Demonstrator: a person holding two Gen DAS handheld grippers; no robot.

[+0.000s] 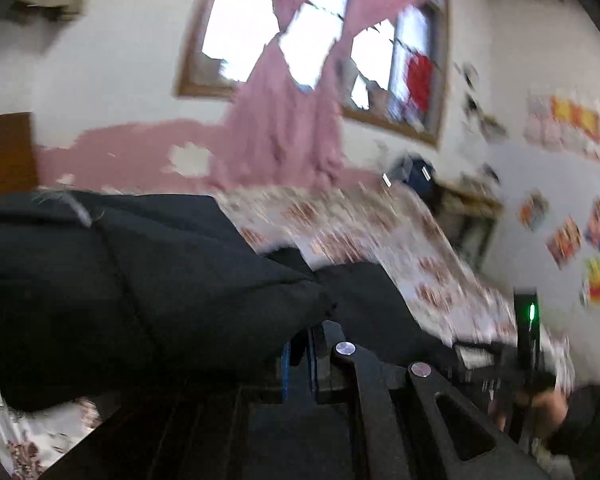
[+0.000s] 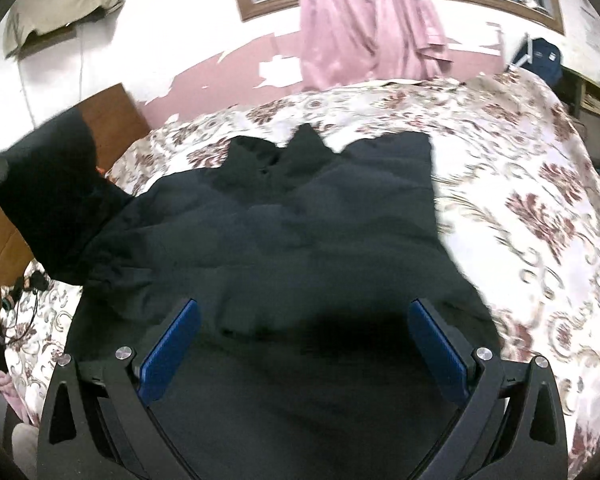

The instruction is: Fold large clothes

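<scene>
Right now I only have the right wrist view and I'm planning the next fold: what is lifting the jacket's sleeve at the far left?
Observer: The left gripper is shut on the black jacket sleeve.
Operator: How much fabric is it carrying?
Observer: A thick padded fold bulges out beyond its fingers.
Operator: Is that part off the bed?
Observer: Yes, it hangs above the floral bedspread.
</scene>
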